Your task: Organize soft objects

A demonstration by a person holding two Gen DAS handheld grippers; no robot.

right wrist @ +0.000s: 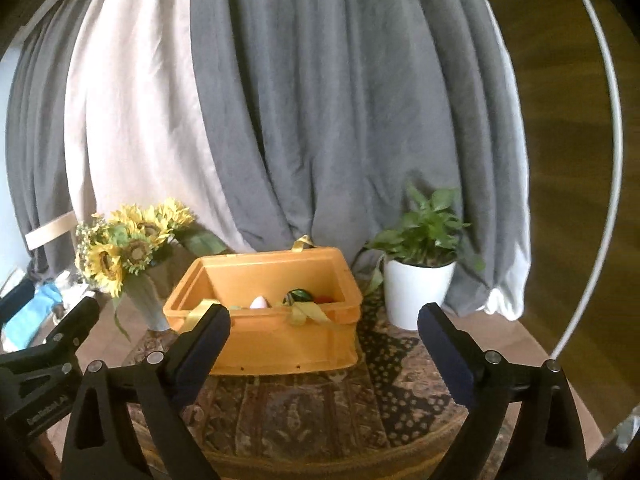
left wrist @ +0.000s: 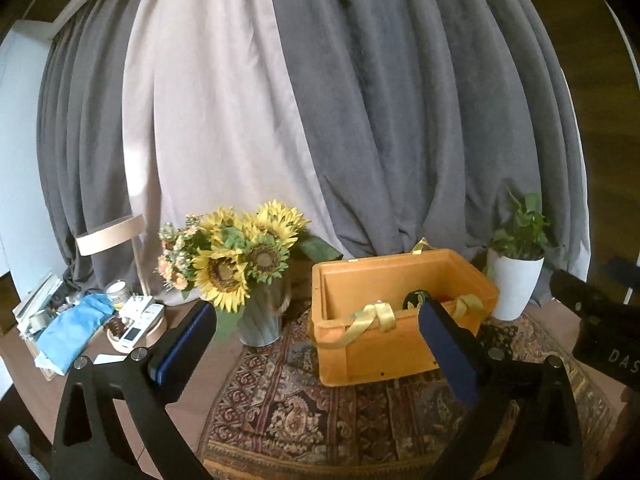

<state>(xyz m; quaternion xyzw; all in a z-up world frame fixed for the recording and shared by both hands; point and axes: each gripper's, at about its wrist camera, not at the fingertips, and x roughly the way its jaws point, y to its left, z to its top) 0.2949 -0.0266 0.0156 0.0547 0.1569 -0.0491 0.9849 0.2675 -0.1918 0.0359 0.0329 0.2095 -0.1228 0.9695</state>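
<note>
An orange box (left wrist: 380, 356) (right wrist: 280, 344) with yellow ribbon handles (left wrist: 372, 316) stands on a patterned rug (left wrist: 320, 420). The right wrist view shows a pale pink egg-shaped toy (right wrist: 259, 302), a dark green ball (right wrist: 298, 296) and something red (right wrist: 324, 299) inside it. My left gripper (left wrist: 316, 312) is open in front of the box, nothing between its blue pads. To its right my right gripper (right wrist: 324, 316) is open too, also short of the box and empty. Each gripper shows at the edge of the other's view.
A vase of sunflowers (left wrist: 240, 264) (right wrist: 120, 256) stands left of the box. A plant in a white pot (left wrist: 514, 288) (right wrist: 416, 292) stands to its right. Papers, a blue bag (left wrist: 76, 328) and small items crowd the table's left side. Grey and pale curtains hang behind.
</note>
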